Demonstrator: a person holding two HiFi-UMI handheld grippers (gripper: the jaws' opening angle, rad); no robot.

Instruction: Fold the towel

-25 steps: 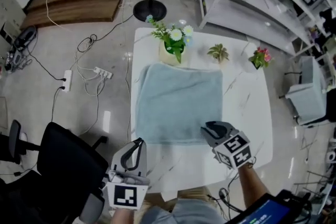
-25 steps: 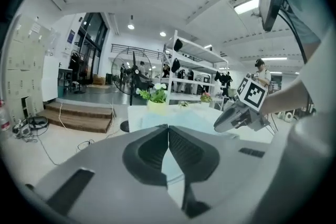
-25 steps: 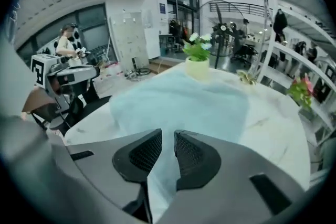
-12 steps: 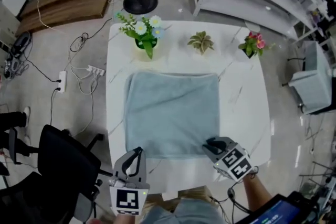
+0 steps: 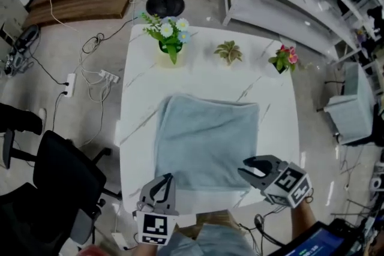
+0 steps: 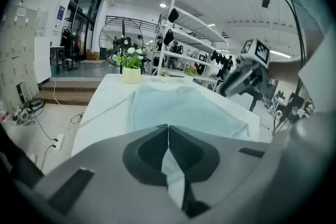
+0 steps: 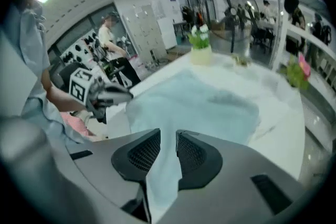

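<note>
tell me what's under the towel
The white marbled table is under the towel and shows bare around it. The stretch of tabletop beneath the cloth is covered, so I cannot tell whether anything flat lies there.

Towel (image 5: 207, 141) on table (image 5: 279, 99) centre; three plants (image 5: 228, 52) behind it; chair (image 5: 60, 183) left of table.

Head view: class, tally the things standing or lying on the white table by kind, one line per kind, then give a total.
towel: 1
potted plants: 3 (white-flowered plant, green plant, pink-flowered plant)
Total: 4
</note>
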